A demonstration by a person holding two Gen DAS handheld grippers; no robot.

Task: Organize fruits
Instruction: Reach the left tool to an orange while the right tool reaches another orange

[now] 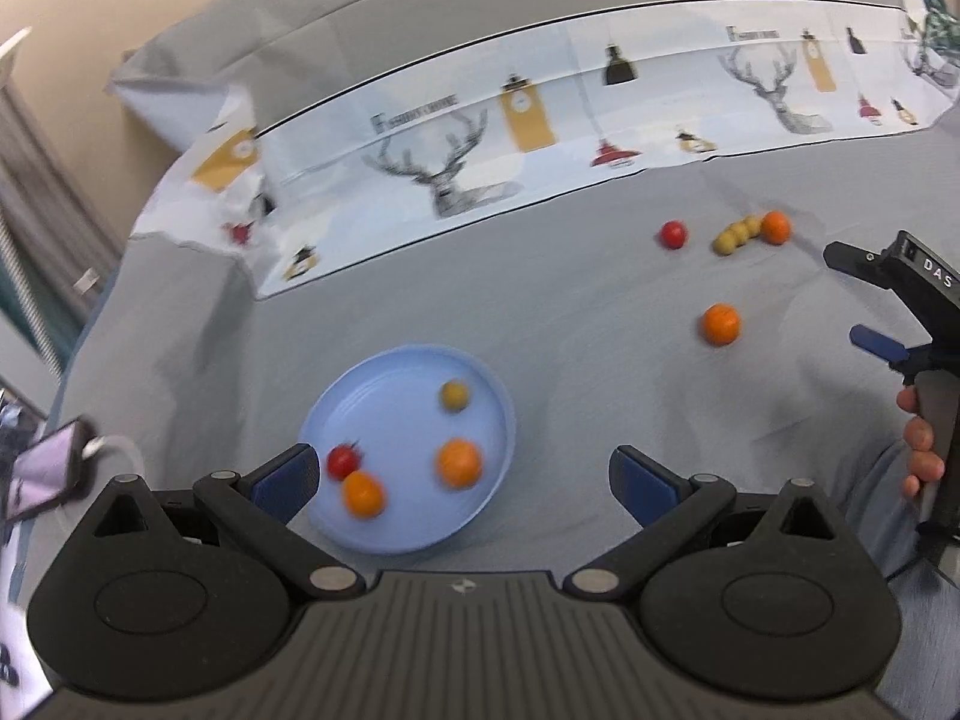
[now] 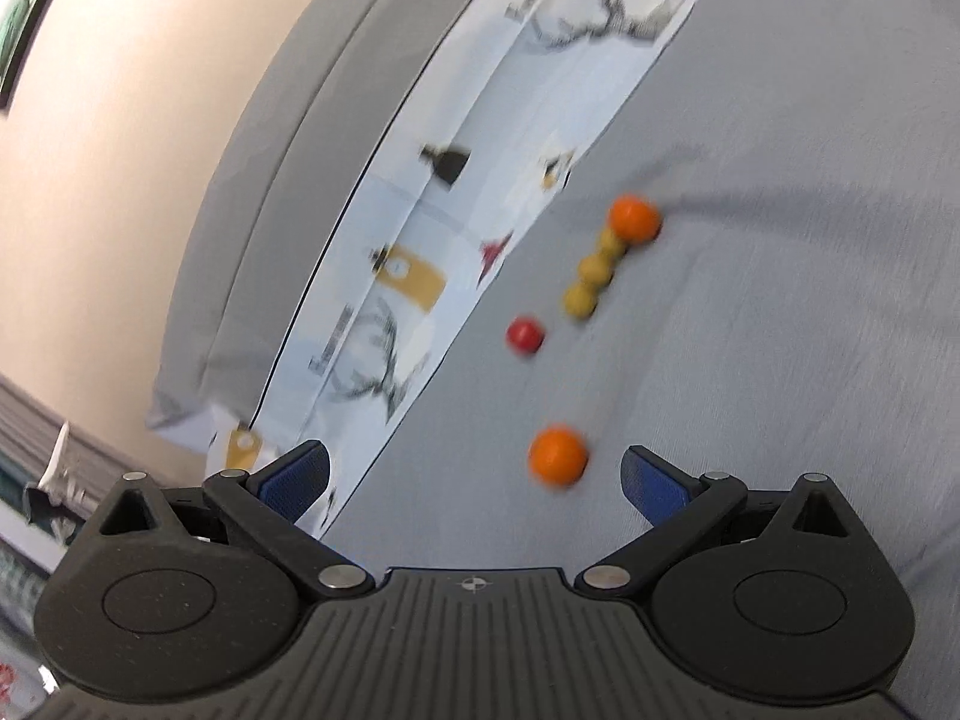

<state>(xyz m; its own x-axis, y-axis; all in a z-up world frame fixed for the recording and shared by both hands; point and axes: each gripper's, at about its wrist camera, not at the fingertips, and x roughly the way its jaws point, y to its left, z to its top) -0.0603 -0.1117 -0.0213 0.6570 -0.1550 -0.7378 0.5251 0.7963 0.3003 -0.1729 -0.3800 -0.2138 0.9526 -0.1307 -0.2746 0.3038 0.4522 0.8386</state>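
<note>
I see left gripper (image 1: 462,480) fingers apart, blue plate (image 1: 372,414) between them; right gripper (image 2: 474,480) fingers apart, orange (image 2: 558,456) just ahead.

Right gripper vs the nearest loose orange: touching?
Apart. In the right wrist view the right gripper is open, and the orange lies on the grey cloth with cloth visible between it and either blue finger pad.

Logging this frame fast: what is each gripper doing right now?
Left gripper: open, holding nothing, above the blue plate.
Right gripper: open, holding nothing, near the orange fruit.
</note>
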